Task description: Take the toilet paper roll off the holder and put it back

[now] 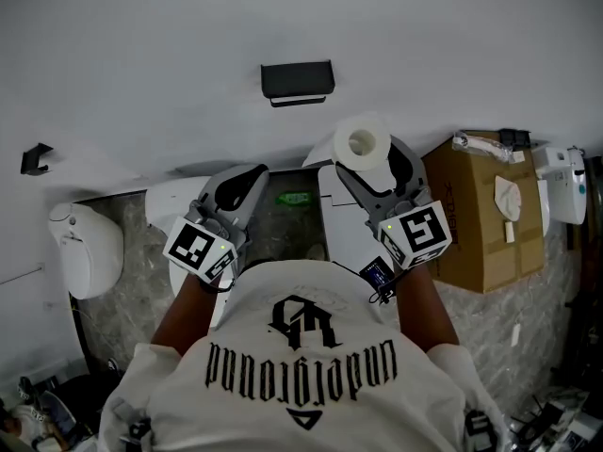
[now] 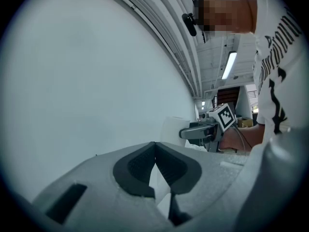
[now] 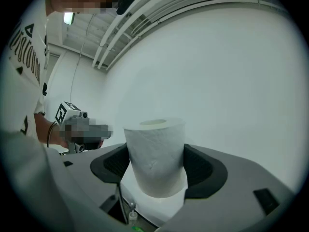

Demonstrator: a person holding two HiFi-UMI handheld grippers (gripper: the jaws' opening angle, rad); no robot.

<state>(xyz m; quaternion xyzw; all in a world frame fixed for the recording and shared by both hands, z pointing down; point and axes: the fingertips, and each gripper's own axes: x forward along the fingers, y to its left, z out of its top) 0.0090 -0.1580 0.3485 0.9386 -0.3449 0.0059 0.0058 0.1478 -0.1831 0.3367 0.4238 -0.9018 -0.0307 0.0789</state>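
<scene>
Floor (image 1: pixel 141 285): grey marbled stone, meeting the white wall (image 1: pixel 170 55) at the far side.
- Left: white toilet (image 1: pixel 85 248).
- Centre: white fixture (image 1: pixel 172 199), partly hidden; small green object (image 1: pixel 295 197), too small to identify.
- Right: brown cardboard box (image 1: pixel 476 224), near the wall.

The wall carries a black holder (image 1: pixel 297 80) at centre and a small black hook (image 1: pixel 36 158) at far left.

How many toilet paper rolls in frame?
1. The toilet paper roll is clamped in the right gripper, just below the black wall holder. Others could be hidden inside the cardboard box.
</scene>
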